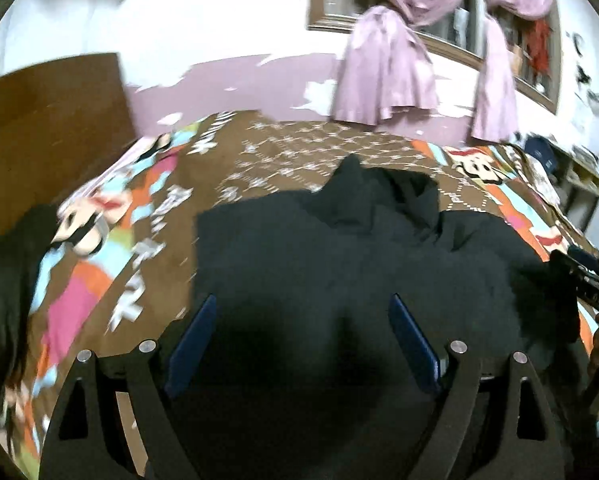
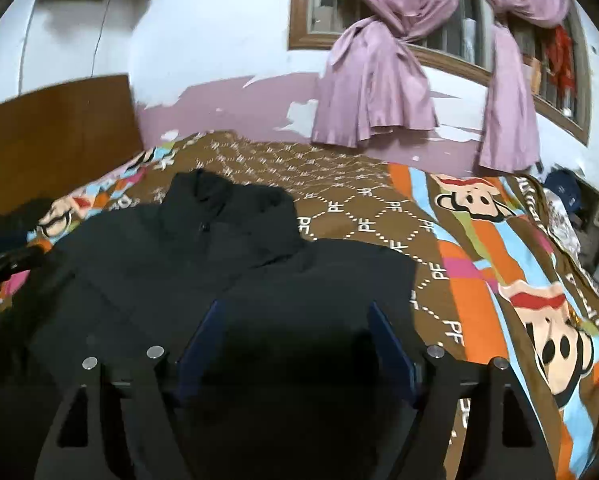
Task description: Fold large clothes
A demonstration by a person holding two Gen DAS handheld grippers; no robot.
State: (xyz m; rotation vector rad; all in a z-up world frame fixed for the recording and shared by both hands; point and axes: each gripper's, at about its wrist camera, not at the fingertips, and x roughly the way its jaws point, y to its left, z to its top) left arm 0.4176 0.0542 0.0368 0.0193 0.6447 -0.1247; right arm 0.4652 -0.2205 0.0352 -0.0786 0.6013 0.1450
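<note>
Setting: lying across a bed spread with a brown cartoon-monkey patterned bedsheet [image 2: 379, 216], a large black padded jacket [image 2: 227, 264], under a wall with tied-back mauve fabric curtains [image 2: 379, 80].
Garment: resting near the middle of the sheet, collar pointing toward the far wall, body looking already doubled into a broad, roughly rectangular block, probably to bring the bulk down before a further fold.
Left tongs: left gripper [image 1: 301, 340] hovering over the near part of the jacket, blue pads standing wide apart, released, nothing showing between them.
Right tongs: right gripper [image 2: 293, 342] hovering likewise over the near right part of the jacket, pads spread, released, no cloth visibly pinched; dark fabric below making any contact hard to judge.
Pairing: both tools pointing downward at the near edge, side by side, each one peeking into the edge of the other's view, likely so that both near corners can be taken together.
Stage: appearing partway through, with one fold looking done and a fresh hold not yet taken.
Next need: closing on the thick near hem at two matching spots, since puffy padding tends to spring back and slip.
Surroundings: brown wooden headboard [image 2: 55, 140] standing at the left end of the bed.
</note>
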